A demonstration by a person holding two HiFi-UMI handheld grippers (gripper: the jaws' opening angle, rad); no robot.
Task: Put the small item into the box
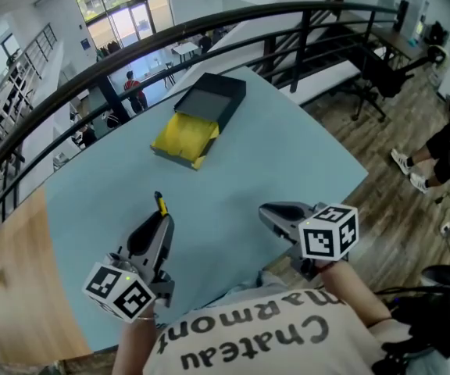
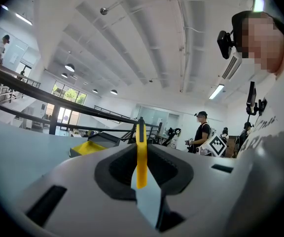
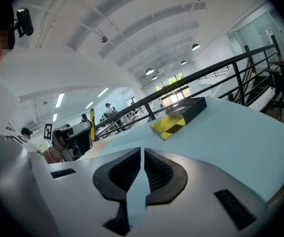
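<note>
An open black box (image 1: 198, 119) with a yellow lining lies at the far middle of the light blue table (image 1: 287, 162). My left gripper (image 1: 162, 218) hovers near the front edge, shut on a thin yellow and black small item (image 1: 161, 203) that sticks up past its tips. In the left gripper view the yellow item (image 2: 141, 157) stands clamped between the dark pads, with the box (image 2: 95, 144) ahead to the left. My right gripper (image 1: 265, 209) is level with the left one, to its right, shut and empty. In the right gripper view my right gripper (image 3: 142, 152) has the box (image 3: 179, 115) ahead.
A black railing (image 1: 209, 26) curves behind the table. The table's left part is wood (image 1: 14, 287). Its right edge drops to a wooden floor with an office chair (image 1: 381, 73) and a seated person's legs (image 1: 444, 147). Other people stand in the background.
</note>
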